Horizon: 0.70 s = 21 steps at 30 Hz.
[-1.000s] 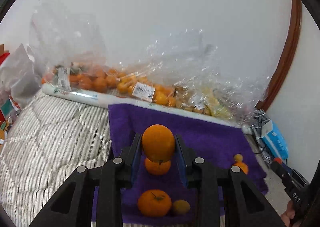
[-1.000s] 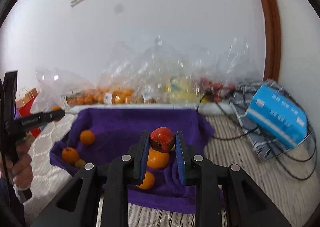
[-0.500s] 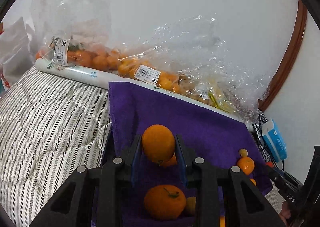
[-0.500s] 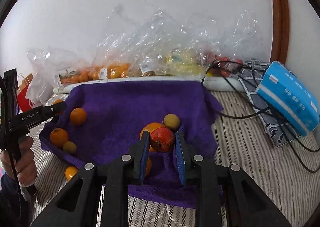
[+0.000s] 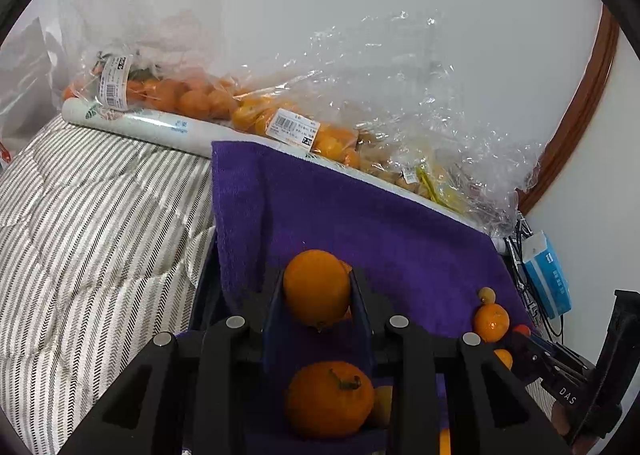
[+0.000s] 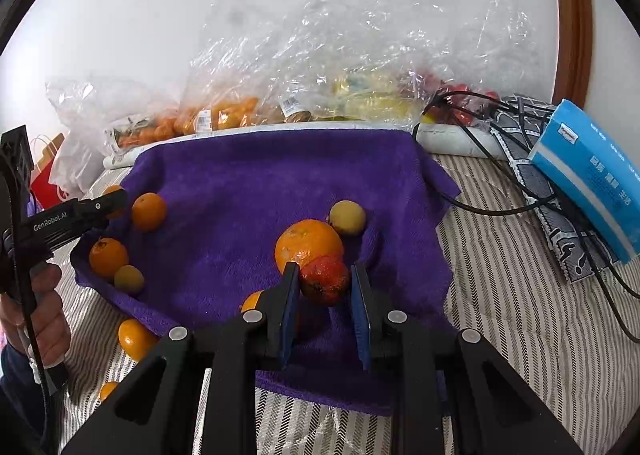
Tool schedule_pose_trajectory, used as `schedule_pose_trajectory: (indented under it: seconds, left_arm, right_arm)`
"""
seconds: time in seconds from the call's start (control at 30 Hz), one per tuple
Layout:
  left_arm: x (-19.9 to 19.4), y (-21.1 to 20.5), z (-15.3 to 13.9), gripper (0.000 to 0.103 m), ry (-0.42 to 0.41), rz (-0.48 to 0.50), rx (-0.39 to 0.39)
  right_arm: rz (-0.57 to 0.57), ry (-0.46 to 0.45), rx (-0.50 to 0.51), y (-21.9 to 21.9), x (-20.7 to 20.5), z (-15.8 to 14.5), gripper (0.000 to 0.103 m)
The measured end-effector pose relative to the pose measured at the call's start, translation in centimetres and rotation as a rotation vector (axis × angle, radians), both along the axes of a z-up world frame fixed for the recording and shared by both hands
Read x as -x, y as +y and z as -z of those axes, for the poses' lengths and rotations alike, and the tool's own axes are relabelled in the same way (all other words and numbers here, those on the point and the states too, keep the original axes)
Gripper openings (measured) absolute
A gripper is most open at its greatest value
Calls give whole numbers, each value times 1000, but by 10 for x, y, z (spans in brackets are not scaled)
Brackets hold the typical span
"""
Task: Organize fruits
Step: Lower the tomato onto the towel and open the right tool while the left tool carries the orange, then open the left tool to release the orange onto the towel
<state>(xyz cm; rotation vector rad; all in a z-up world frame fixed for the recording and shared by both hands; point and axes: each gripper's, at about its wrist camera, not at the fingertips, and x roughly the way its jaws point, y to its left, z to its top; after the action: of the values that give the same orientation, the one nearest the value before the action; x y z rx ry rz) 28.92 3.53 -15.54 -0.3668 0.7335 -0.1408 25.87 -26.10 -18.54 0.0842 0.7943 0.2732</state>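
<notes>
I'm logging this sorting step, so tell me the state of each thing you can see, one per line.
Left claw: shut on orange.
Right claw: shut on red fruit.
Purple towel: spread on bed, loose fruit on it.
Big orange: resting on towel.
Plastic bags: along the wall, holding fruit.

On the purple towel (image 6: pixel 248 191): approx. 5 oranges, e.g. big orange (image 6: pixel 308 243); 2 pale yellowish fruits, e.g. one (image 6: pixel 347 217); 1 red fruit (image 6: pixel 325 279). 2 more oranges off towel. 1 blue box (image 6: pixel 588 171). Bagged fruit: can't count.

Left claw (image 5: pixel 318 297) and right claw (image 6: pixel 325 287), both clamped, tilted downward.
</notes>
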Motion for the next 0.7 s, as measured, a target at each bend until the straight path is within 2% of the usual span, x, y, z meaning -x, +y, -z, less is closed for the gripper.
schedule_pose_trajectory:
  seconds: [0.07,0.17,0.23,0.37,0.53,0.7]
  left_arm:
    - [1,-1,-1,30,0,8,7]
    - [2,-5,-2,30,1,27,7]
    - [3,-8,-2,30,1,35,3]
    - [2,-13,0,30,9,49,-7]
    - [1,-19,0,31,5,51,-44]
    - [1,-19,0,33,5,43,-45]
  right_arm:
    - [-3,-11,-1,0,2,-2,28]
    - [7,-51,-6,-1,7,-9,38]
    - [10,-75,-26,-4,10,-14,50]
    - [12,-87,-42,-4,13,-18,52]
    - [1,-109,-13,3,19,-20,52]
    - [12,-137,4,7,24,-21,52]
